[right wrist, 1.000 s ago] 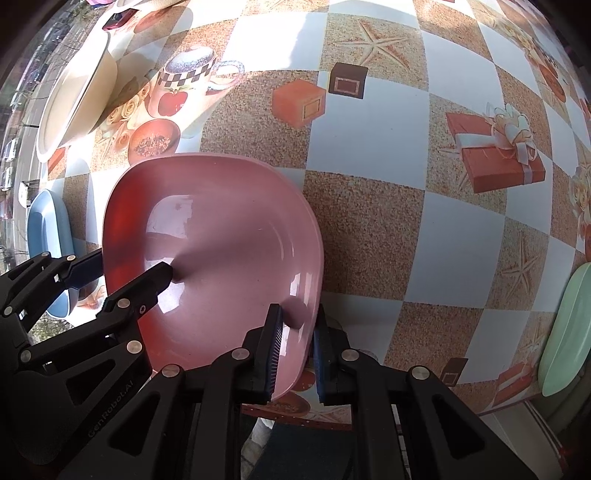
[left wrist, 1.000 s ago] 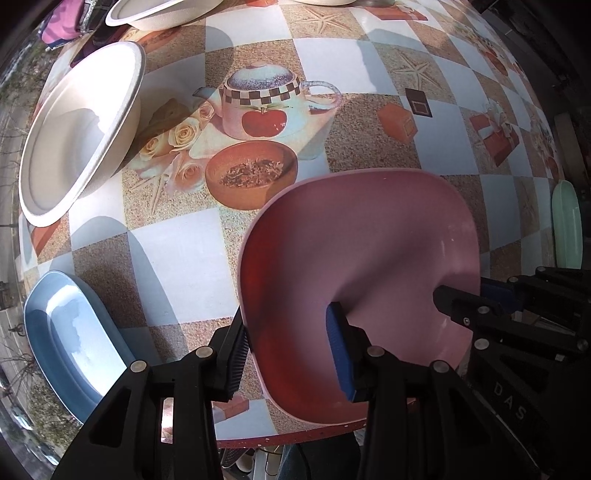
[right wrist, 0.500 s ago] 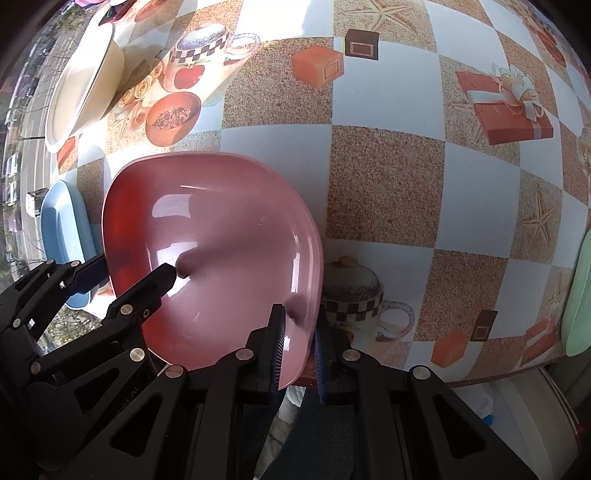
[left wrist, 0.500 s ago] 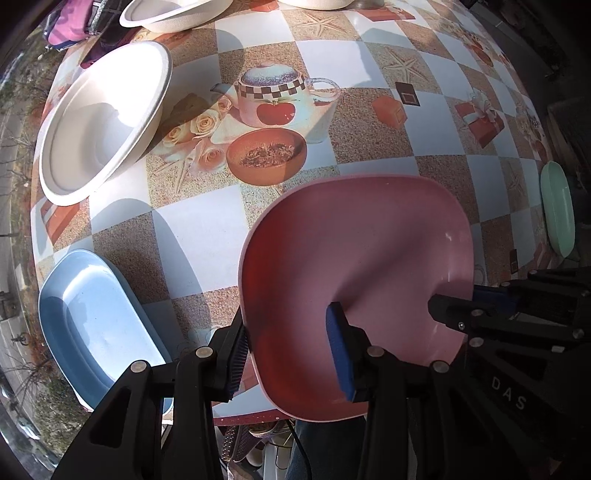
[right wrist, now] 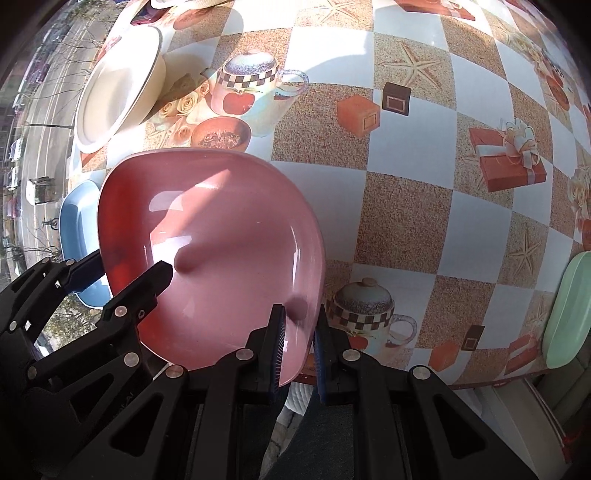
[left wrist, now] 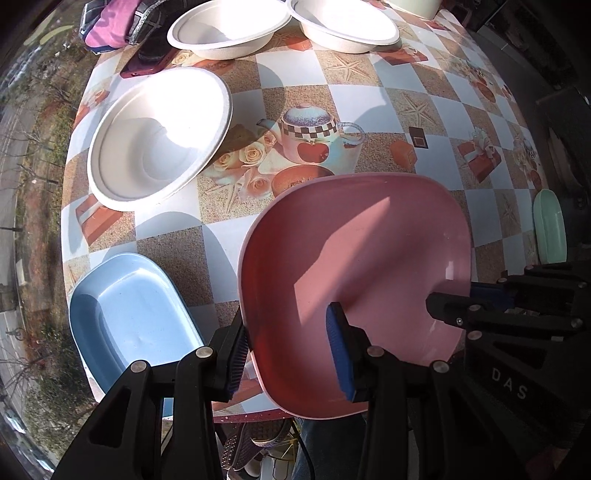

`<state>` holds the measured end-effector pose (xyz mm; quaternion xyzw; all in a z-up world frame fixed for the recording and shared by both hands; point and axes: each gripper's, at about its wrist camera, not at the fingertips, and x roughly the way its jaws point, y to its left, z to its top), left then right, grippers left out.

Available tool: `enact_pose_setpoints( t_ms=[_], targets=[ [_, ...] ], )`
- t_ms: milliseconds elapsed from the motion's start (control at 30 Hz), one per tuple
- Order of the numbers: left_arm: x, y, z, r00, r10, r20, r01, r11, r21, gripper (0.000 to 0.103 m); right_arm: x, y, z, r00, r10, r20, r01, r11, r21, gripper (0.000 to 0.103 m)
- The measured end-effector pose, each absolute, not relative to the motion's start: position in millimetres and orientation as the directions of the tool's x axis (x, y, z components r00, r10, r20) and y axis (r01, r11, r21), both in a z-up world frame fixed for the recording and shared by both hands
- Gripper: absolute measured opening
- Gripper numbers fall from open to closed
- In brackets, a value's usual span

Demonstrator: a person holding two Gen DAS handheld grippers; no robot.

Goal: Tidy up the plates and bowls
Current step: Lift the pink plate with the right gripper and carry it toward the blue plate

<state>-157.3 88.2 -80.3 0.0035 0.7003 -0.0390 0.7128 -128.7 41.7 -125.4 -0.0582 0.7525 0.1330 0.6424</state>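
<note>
— Gripping from both sides: the rounded-square glossy pink plate (left wrist: 369, 266) is held clear above the near edge of the tabletop (left wrist: 424, 110), which wears a checked cloth printed with teapots, starfish and gift boxes. What has the left gripper (left wrist: 291, 354) got?

— Its fingers (left wrist: 340, 350) straddle the plate's left rim, one outside, one inside the well; the gap is wide, and whether both pads press I cannot tell. The right gripper (right wrist: 298, 347) has its fingers closed tight on the right rim.

— Neighbours?

— Oblong pale-blue plastic dish (left wrist: 129, 317) on the tabletop just left of the plate, at the edge. Three round white paper bowls: one near left (left wrist: 159, 136), two at the far side (left wrist: 229, 27) (left wrist: 347, 24). Mint-green dish (right wrist: 565, 310) at the right edge, well apart. Dark phone (left wrist: 147, 55) and pink bundle (left wrist: 110, 22) in the far-left corner.
</note>
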Motion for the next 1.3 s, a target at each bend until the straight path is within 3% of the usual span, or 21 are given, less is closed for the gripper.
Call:
enact_pose_setpoints(
  t_ms=[1300],
  targets=[
    [-190,148,-37,0.166,-0.011,-0.986,-0.127,0.991,-0.032,0.043,-155,96,-89,-0.068,0.080,-0.994,-0.444,0.890,0.102,0.016]
  ],
)
